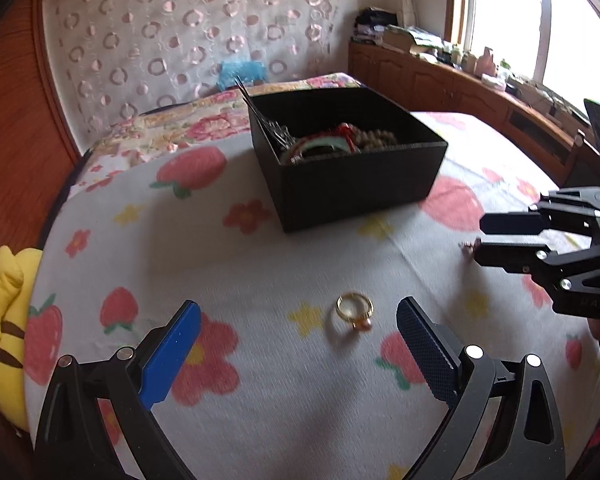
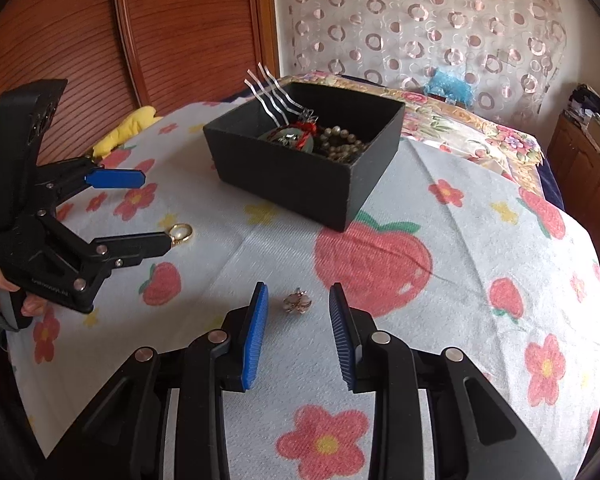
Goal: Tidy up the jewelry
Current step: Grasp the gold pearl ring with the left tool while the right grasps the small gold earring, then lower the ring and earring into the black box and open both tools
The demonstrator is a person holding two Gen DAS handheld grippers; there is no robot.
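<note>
Now we line up over two loose pieces.
Left gripper [image 1: 298, 318] spread around ring [image 1: 355, 311], right gripper [image 2: 298, 300] parted around earring [image 2: 297, 301]; either may slip.

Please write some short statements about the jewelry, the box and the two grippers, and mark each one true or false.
1. The gold ring lies inside the black box. False: it lies on the flowered cloth, between the left gripper's fingers.
2. The left gripper is open. True.
3. The right gripper grips the small ornament. False: its fingers stand apart from it.
4. The box holds a bead string. True.
</note>
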